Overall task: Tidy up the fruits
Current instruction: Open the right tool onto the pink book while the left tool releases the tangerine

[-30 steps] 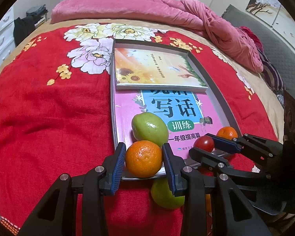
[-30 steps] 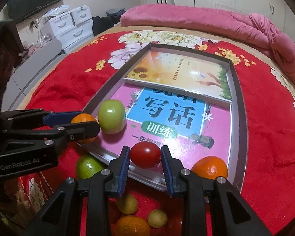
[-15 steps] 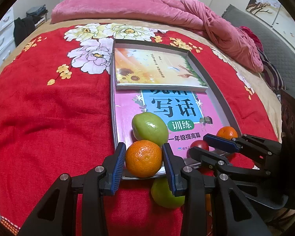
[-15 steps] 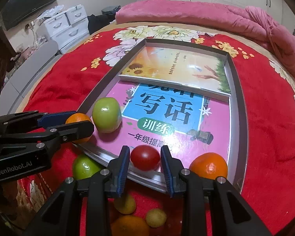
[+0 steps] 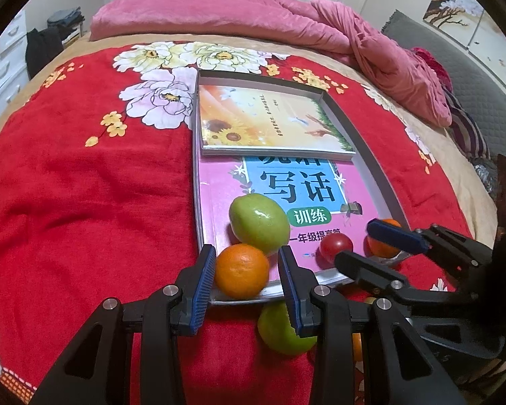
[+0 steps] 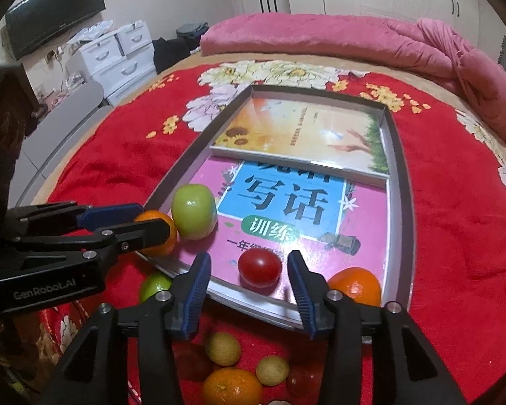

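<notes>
My right gripper (image 6: 249, 275) is widening, freeing the cherry tomato (image 6: 259, 267) onto the tray's (image 6: 399, 182) pink book. My left gripper (image 5: 247, 270) is opening around the mandarin (image 5: 242, 270). Both fruits are smooth, rollable; I'm gripping mid-girth, gently.

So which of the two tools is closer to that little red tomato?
The right tool. Its open fingers sit on either side of the tomato in the tray. The left tool is off to the tomato's left, around an orange.
</notes>
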Available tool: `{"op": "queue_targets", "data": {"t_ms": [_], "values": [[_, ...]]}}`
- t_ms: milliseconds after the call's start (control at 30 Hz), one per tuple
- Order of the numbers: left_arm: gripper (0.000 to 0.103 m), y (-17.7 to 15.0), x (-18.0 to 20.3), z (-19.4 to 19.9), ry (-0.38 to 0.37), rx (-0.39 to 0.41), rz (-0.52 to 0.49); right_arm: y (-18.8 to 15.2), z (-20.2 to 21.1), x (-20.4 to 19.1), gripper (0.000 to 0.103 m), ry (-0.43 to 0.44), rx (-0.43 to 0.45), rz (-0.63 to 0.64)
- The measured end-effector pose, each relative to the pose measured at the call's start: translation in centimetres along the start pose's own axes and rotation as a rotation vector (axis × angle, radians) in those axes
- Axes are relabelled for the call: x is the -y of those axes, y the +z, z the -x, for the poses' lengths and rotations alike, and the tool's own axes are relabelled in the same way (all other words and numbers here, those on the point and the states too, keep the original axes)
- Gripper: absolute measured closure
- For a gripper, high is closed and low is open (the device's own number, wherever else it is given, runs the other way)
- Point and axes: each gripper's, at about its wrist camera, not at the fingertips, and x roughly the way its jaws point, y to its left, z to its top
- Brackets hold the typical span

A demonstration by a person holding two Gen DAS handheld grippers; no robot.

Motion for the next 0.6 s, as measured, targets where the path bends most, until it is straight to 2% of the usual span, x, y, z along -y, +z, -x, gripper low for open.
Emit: {"op": "queue_targets", "data": {"t_ms": [267, 600], "values": [[0.063, 0.1, -0.2, 0.4, 0.001, 0.005, 0.005, 0.1, 1.5, 0.8, 0.048, -0.020, 0.035, -0.021], [0.053, 0.1, -0.1, 0.9, 0.007, 0.017, 0.005, 0.3, 3.3, 0.8, 0.045, -0.024, 0.084, -0.030]]}}
